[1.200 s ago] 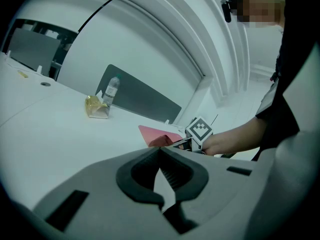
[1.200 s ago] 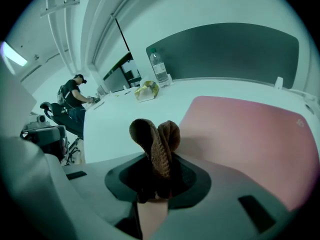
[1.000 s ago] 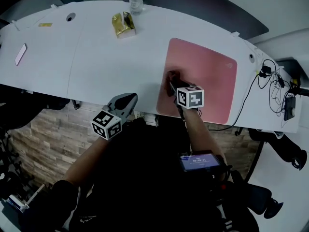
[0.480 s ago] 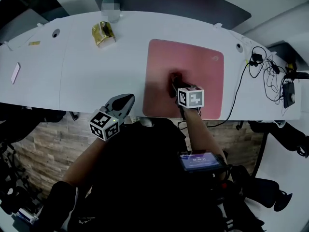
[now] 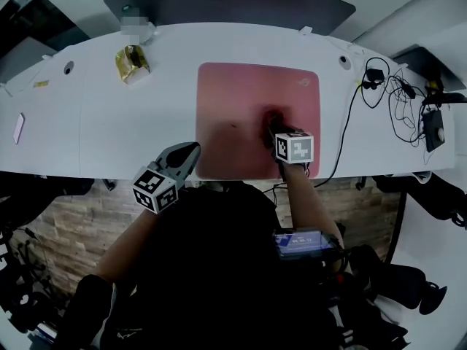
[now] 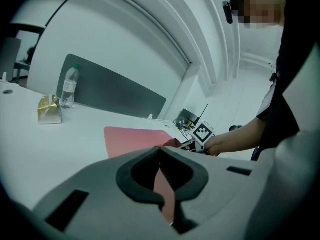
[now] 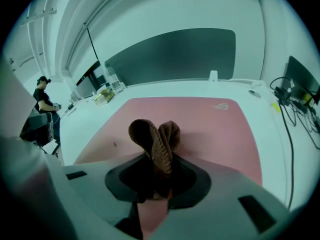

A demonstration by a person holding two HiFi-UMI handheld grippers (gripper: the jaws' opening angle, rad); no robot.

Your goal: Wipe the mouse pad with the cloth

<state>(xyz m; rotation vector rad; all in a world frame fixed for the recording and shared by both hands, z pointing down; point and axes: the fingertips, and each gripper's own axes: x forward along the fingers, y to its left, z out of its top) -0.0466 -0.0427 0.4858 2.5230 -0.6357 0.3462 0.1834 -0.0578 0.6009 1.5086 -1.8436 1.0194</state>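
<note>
A pink mouse pad [image 5: 241,100] [image 7: 200,121] [image 6: 132,136] lies on the white desk [image 5: 109,122]. My right gripper [image 5: 273,128] [image 7: 157,181] is shut on a brown cloth [image 7: 155,139] [image 5: 273,119], which bunches up in two folds ahead of the jaws and rests on the pad's middle right. My left gripper [image 5: 186,154] [image 6: 162,181] hangs at the desk's near edge, left of the pad's front corner, jaws closed together with nothing between them. In the left gripper view the right gripper's marker cube [image 6: 202,132] shows over the pad.
A gold packet [image 5: 131,60] [image 6: 49,110] and a water bottle [image 6: 68,86] stand at the back left. Cables [image 5: 379,86] and a black device [image 5: 432,128] lie to the right of the pad. A dark panel [image 5: 226,6] runs along the far edge. A phone [image 5: 17,128] lies far left.
My right gripper has dragged the cloth across the pad from its left front edge to the middle right. The left gripper stays where it was.
</note>
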